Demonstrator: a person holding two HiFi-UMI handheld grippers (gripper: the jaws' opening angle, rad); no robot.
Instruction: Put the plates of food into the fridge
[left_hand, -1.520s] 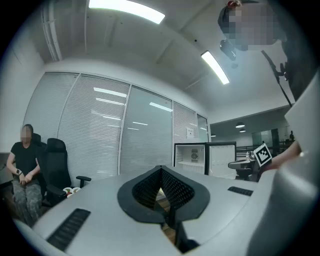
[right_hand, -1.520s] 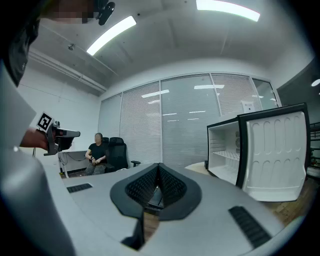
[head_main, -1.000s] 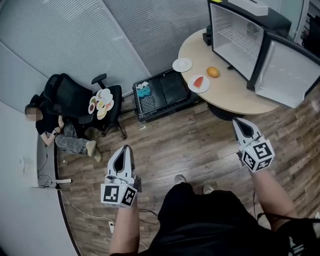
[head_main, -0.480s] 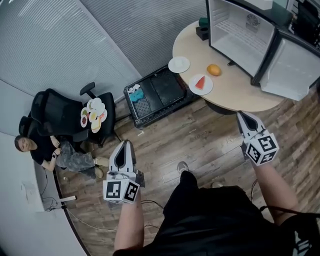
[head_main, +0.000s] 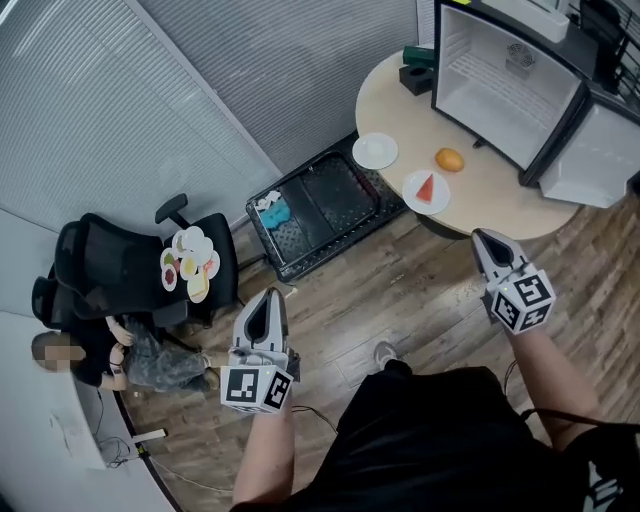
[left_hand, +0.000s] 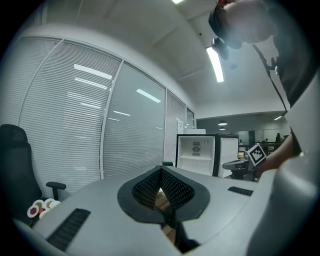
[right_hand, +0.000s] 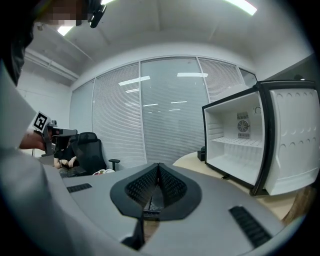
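On the round table (head_main: 395, 95) lie a white plate with a red watermelon slice (head_main: 427, 190), an empty white plate (head_main: 375, 151) and an orange (head_main: 450, 159). The mini fridge (head_main: 510, 85) stands on the table with its door (head_main: 600, 150) swung open and its shelves bare. It also shows in both gripper views, fridge (left_hand: 196, 155) and fridge (right_hand: 240, 145). Several small plates of food (head_main: 188, 265) rest on a black office chair (head_main: 110, 270). My left gripper (head_main: 268, 296) hangs over the wood floor, shut and empty. My right gripper (head_main: 483, 238) is shut and empty, just short of the table edge.
A black crate on the floor (head_main: 315, 205) sits between chair and table, with something blue in it. A person (head_main: 120, 350) sits on the floor beside the chair, at the far left. Slatted blinds (head_main: 280, 60) line the wall behind. The wearer's foot (head_main: 385, 352) is on the planks.
The person carrying the grippers has walked across the floor. The table's plates now sit nearer the right gripper and the chair's plates nearer the left. Both grippers stayed shut.
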